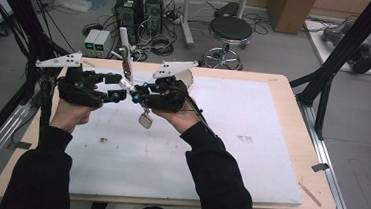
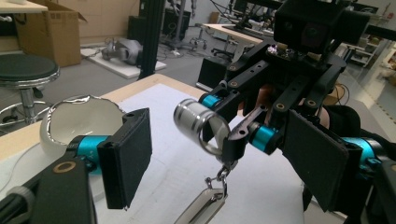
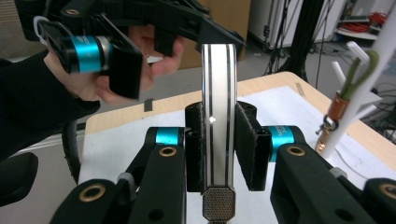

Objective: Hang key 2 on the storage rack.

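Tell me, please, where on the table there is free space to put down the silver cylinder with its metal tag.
The white mat is bare on its whole right half and along the near edge. It is crowded at the far left: the white bowl, the white stand, the left gripper and the right gripper holding the silver cylinder.

A polished metal cylinder [image 3: 218,112], silver with thin dark grooves and a knurled end, sits between the matt, rough-textured black pads [image 3: 250,144] of the right hand-held gripper [image 3: 218,149], whose plastic arms carry glossy teal sleeves and brass-coloured rivets. A shiny metal tag [image 2: 201,207] hangs from it on a small clasp. Below, a matt white sheet [image 1: 221,137] covers the pale wooden tabletop [image 1: 292,123], beside a glossy white bowl [image 2: 77,123].
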### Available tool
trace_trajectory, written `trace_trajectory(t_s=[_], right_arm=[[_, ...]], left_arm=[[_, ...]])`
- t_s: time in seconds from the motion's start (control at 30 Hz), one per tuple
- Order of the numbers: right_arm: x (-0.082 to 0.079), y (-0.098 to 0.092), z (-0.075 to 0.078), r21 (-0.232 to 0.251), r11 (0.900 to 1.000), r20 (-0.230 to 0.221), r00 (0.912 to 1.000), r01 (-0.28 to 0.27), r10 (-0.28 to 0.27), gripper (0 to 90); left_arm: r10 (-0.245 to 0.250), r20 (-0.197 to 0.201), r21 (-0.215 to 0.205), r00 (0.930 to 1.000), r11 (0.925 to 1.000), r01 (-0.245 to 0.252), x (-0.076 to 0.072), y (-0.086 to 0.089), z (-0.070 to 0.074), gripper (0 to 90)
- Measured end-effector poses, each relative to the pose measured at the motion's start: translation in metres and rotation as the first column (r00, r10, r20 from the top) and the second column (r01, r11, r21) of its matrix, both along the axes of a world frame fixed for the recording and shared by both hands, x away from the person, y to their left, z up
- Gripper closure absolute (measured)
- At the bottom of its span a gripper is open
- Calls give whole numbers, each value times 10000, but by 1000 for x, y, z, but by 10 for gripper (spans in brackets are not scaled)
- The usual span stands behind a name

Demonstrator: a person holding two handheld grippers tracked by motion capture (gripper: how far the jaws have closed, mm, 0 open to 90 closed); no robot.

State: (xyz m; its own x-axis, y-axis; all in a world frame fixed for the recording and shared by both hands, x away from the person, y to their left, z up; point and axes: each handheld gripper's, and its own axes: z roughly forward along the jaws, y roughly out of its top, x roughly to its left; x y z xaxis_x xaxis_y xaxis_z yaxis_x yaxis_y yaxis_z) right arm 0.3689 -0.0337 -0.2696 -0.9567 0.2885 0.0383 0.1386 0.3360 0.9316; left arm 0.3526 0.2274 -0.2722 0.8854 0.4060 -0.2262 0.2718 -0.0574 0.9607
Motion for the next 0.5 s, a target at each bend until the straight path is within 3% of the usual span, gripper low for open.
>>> trace_trajectory(t_s=[0.23,0.5], right_arm=[[0,9,-2,23,9995,211,9993,-301,300,747],[-2,9,0,457,9985,301,9992,-294,280,746]], left_arm=[[-21,-63,-188,10000,9998,20,1,-2,-1,314],[22,193,-768,9998,9970,-7,0,-1,0,499]])
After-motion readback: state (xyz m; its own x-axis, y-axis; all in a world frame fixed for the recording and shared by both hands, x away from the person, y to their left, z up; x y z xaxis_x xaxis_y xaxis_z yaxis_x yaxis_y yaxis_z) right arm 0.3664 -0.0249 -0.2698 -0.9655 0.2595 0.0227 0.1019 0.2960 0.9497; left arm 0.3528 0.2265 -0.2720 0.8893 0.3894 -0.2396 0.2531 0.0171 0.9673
